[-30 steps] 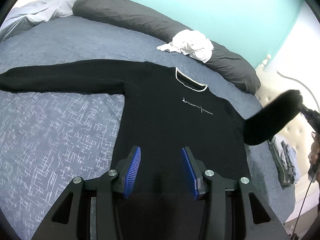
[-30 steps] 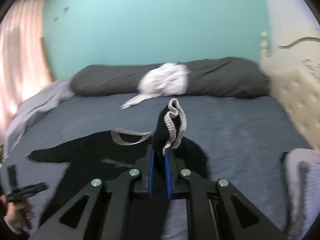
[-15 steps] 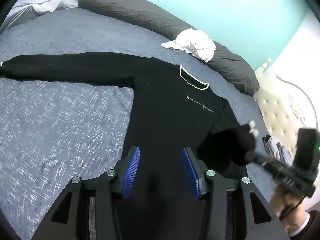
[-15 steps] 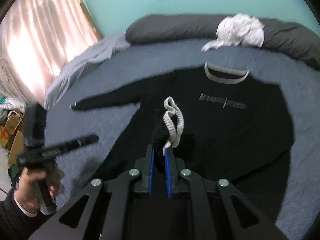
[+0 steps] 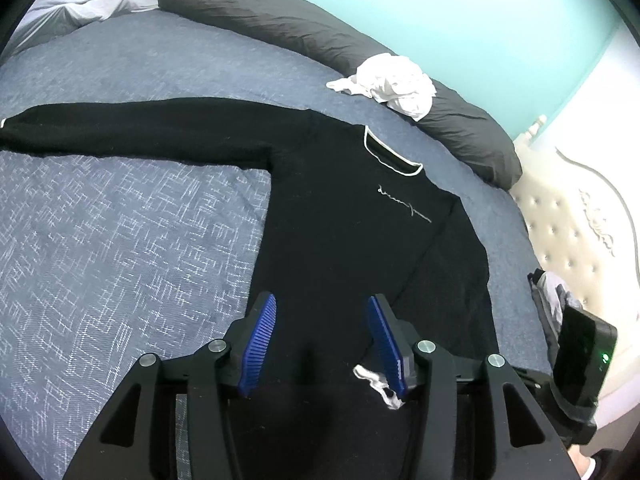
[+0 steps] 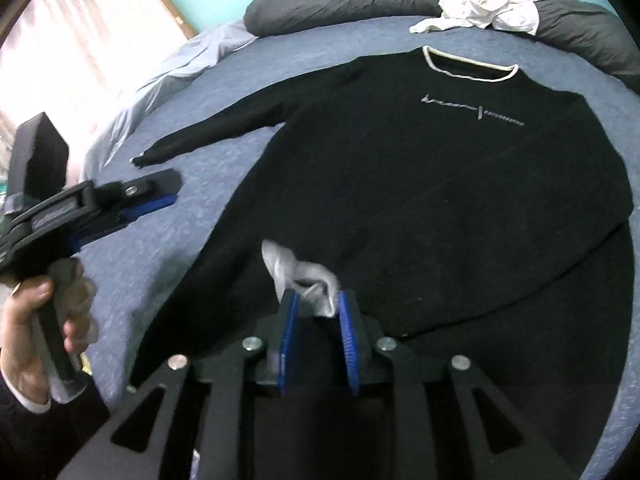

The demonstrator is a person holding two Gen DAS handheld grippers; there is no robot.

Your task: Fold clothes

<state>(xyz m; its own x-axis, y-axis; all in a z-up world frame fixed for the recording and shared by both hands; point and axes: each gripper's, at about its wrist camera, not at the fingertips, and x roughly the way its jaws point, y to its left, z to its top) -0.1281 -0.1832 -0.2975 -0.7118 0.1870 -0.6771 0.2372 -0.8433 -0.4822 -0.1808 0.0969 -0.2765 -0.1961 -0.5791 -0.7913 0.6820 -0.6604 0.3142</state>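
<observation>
Black knit sweater (image 6: 420,184), pale-trimmed cuff (image 6: 308,280) over its hem; your right gripper (image 6: 316,316) jaws opening around it; left gripper (image 5: 322,336) jaws open, empty; lay sleeve flat before withdrawing.

Matt black knit sweater (image 5: 340,216), pale ribbed cuff (image 6: 308,284). Blue woven bedspread (image 5: 120,220), rough crosshatch texture. Dark grey cotton bolster (image 5: 280,28), creased. Crumpled white cloth (image 5: 396,84). Fingers (image 5: 260,344): matt black plastic, ridged blue rubber pads, shiny metal screws. Tufted glossy cream headboard (image 5: 568,232), right edge.

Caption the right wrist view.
Right gripper opening, sleeve cuff between its fingers, over the black sweater on the bed.
</observation>
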